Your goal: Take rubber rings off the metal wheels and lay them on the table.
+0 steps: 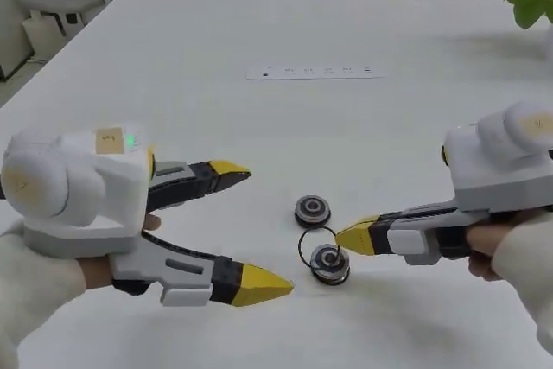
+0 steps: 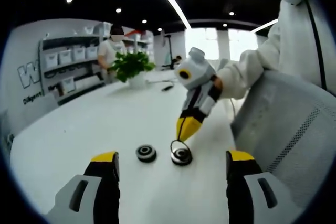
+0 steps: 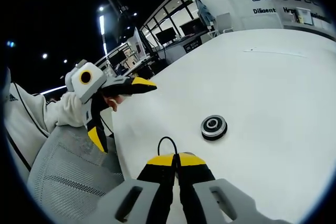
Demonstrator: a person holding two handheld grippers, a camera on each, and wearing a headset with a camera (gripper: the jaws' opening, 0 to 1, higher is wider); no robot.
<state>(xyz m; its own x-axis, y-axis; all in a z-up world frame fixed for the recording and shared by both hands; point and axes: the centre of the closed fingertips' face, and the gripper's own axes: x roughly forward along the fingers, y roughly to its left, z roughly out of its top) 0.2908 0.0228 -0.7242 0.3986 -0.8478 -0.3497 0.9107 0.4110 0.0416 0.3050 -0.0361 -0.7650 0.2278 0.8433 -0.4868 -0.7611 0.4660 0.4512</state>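
Two metal wheels (image 1: 312, 209) flat on table (image 1: 259, 32), thin black ring (image 1: 301, 244) half off the nearer

right gripper (image 3: 176, 160): jaws together on rubber ring (image 3: 167, 142)
metal wheel (image 3: 214, 127): flat on table (image 3: 273, 87)
left gripper (image 3: 125, 114): jaws apart

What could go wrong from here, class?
1. The right gripper has its jaws shut on the ring, which seems caught on the near wheel. The left gripper is open and apart, so nothing steadies that wheel and it may drag along.
2. The thin ring is held only at the tips and might slip out, or flick against the far wheel.
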